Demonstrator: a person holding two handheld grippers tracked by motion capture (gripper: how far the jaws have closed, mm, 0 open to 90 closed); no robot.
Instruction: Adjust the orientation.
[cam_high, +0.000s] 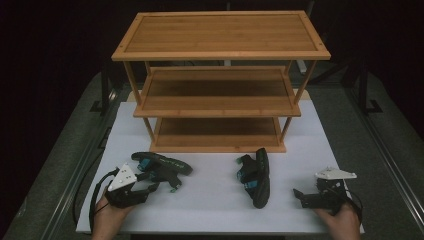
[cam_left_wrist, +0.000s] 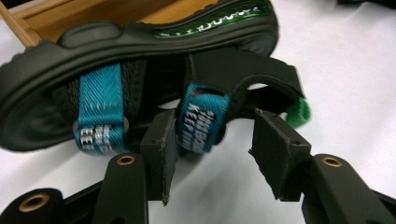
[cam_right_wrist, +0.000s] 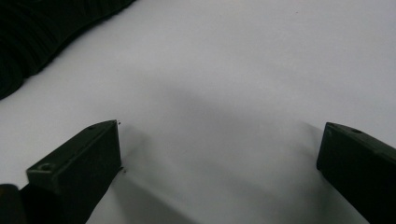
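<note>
Two black sandals with teal straps lie on the white mat in front of a wooden rack. The left sandal lies on its side, and in the left gripper view its sole faces up. My left gripper reaches into its straps. The teal strap sits between the jaws of the left gripper; it rests against the left pad, with a gap to the right pad. The right sandal stands on its edge mid-mat. My right gripper rests right of it, open over bare mat.
The three-tier bamboo rack stands at the back of the mat, with bare shelves. A dark ribbed sole shows at the upper left of the right gripper view. Grey table surface and rails flank the mat.
</note>
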